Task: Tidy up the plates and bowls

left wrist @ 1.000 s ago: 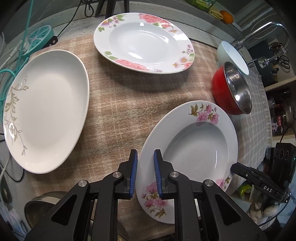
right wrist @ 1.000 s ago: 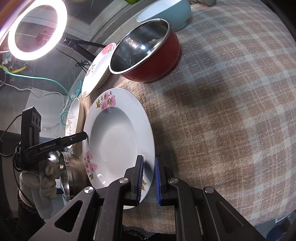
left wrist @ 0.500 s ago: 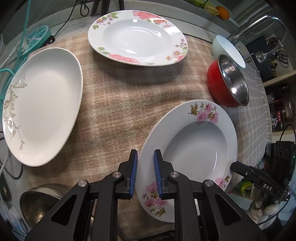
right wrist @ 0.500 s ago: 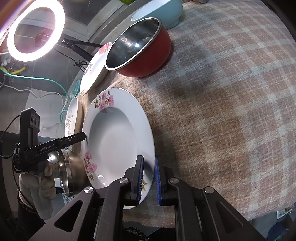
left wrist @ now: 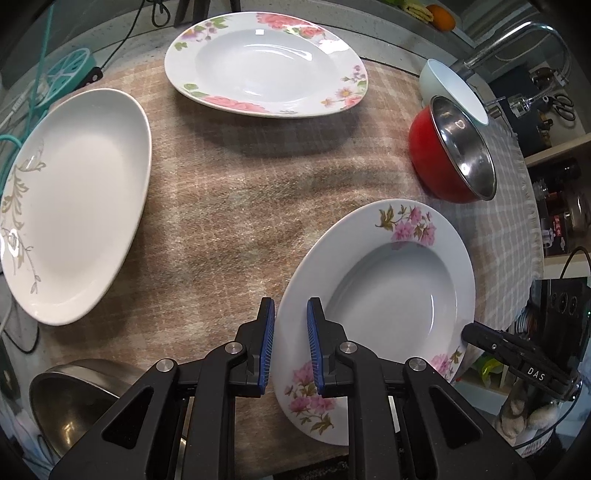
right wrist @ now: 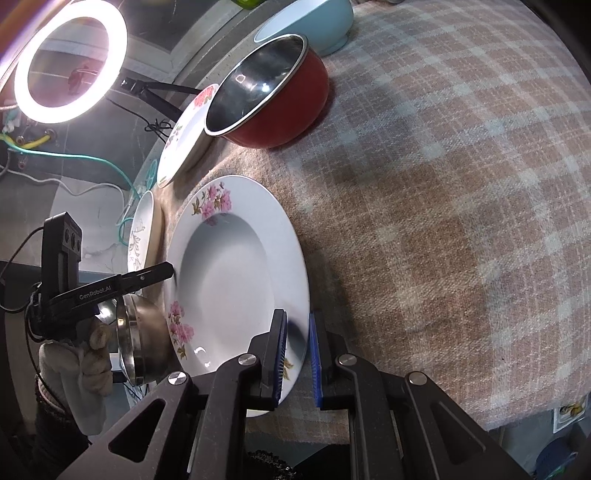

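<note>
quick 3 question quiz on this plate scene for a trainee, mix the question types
1. True or false: both tools grip the rim of the same deep white plate with pink flowers.
2. Which bowl stands nearest that plate? A) red bowl with a steel inside B) pale blue bowl
3. Fill in: the plain white oval plate with a grey leaf pattern lies on the ____ cloth.

Key: 1 true, left tool and right tool; 2 A; 3 checked
</note>
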Action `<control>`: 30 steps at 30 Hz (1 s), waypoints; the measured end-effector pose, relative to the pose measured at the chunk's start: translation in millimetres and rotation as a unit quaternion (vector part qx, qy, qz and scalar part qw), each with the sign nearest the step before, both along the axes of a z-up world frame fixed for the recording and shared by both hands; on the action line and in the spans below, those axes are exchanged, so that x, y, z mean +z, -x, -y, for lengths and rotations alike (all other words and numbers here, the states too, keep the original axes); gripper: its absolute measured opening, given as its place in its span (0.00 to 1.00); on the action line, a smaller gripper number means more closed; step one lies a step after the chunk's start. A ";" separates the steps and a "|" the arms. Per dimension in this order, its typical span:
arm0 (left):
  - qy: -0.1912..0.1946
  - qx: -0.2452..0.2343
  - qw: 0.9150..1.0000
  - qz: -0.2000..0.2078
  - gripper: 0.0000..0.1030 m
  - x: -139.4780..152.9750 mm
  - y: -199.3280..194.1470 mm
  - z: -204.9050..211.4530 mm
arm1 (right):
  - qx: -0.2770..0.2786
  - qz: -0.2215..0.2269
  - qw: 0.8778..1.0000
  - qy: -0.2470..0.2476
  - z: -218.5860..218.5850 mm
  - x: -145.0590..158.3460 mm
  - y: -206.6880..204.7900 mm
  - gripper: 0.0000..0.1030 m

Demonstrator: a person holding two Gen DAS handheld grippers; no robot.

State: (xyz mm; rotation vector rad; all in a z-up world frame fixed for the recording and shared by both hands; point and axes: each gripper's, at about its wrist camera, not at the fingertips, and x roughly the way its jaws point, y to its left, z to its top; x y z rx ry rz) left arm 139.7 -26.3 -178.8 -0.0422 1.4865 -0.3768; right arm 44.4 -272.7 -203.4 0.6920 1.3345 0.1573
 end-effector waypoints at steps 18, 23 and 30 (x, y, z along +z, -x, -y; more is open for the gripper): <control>-0.010 -0.013 1.000 0.012 0.16 0.3 1.6 6.8 | 0.010 -0.006 1.000 0.008 -3.0 -1.8 12.7 0.11; -0.010 -0.014 1.000 0.011 0.17 -1.8 1.9 7.7 | 0.014 -0.006 1.000 0.008 -5.0 -1.2 12.5 0.11; -0.003 -0.013 1.000 0.008 0.17 -2.2 0.9 6.6 | 0.018 -0.006 1.000 0.007 -4.6 -1.0 11.3 0.13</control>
